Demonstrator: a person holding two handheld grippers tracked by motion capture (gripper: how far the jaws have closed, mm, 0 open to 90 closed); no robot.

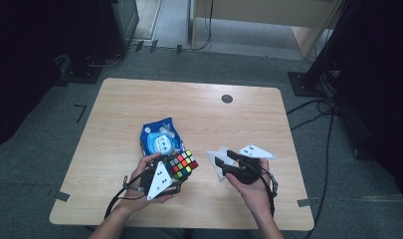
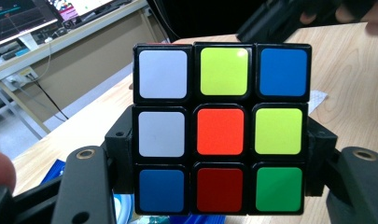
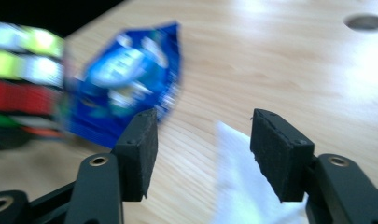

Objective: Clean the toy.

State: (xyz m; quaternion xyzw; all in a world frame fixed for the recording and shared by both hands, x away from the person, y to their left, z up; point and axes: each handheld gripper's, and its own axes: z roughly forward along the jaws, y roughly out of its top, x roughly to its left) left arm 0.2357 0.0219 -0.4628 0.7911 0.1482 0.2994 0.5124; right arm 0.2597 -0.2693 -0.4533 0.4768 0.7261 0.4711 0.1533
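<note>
A scrambled Rubik's cube (image 1: pixel 183 166) is held just above the table, in front of a blue snack packet (image 1: pixel 160 138). My left gripper (image 1: pixel 180 172) is shut on it. In the left gripper view the cube (image 2: pixel 221 131) is close to the camera, with a black pad pressed on each side. My right gripper (image 1: pixel 223 158) points left toward the cube, low over a white paper sheet (image 1: pixel 215 160). In the right gripper view its jaws (image 3: pixel 203 151) stand open with nothing between the pads. The white paper (image 3: pixel 238 191) lies below them. The blue packet (image 3: pixel 126 88) and the blurred cube (image 3: pixel 23 88) are beyond.
The wooden table (image 1: pixel 139 99) has a round dark grommet (image 1: pixel 227 98) at the back right. Its front edge lies just under the person's wrists. Cables (image 1: pixel 318 107) and black stands sit on the carpet to the right. A desk with monitors (image 2: pixel 28 18) shows behind the cube.
</note>
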